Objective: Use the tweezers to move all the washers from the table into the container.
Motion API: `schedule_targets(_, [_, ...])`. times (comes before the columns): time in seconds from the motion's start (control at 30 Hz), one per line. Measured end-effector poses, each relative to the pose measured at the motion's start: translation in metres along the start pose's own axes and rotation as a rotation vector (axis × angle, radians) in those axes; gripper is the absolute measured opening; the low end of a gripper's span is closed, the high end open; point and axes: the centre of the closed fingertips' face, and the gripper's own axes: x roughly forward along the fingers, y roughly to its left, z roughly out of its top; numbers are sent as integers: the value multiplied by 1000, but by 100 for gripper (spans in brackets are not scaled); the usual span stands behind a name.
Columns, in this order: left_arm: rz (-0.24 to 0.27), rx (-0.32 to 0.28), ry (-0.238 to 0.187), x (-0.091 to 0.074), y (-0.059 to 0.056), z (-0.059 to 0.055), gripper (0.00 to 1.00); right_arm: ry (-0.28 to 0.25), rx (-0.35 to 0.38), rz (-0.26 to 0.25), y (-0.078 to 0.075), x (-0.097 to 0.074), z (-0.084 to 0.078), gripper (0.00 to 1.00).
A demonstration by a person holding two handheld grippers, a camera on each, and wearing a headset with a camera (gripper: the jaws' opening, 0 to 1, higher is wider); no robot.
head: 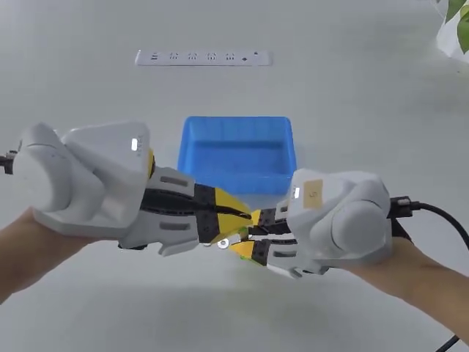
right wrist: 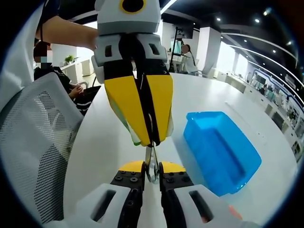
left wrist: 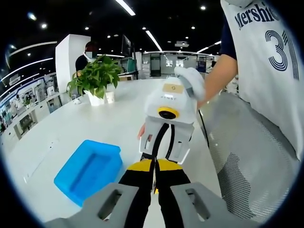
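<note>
Blue container (head: 236, 154) looks empty; nothing seems moved into it yet. My left gripper (right wrist: 151, 140) and right gripper (right wrist: 151, 175) both pinch the tweezers (right wrist: 149, 164), jaws narrow.

Blue square container (head: 236, 150), upright, open-topped; slim metal tweezers (right wrist: 151, 166) near its front

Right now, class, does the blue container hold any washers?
No, the blue container shows a bare blue floor in the head view.
</note>
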Motion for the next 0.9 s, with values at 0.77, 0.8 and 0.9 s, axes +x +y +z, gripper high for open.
schedule_targets(0.77, [-22, 4, 13, 2, -1, 1, 5, 32, -23, 63, 2, -4, -8, 11])
schedule_targets(0.8, [-23, 3, 14, 2, -1, 1, 5, 34, -33, 70, 3, -4, -8, 11])
schedule_targets(0.9, [-22, 2, 15, 1, -1, 0, 5, 38, -41, 79, 3, -4, -7, 11])
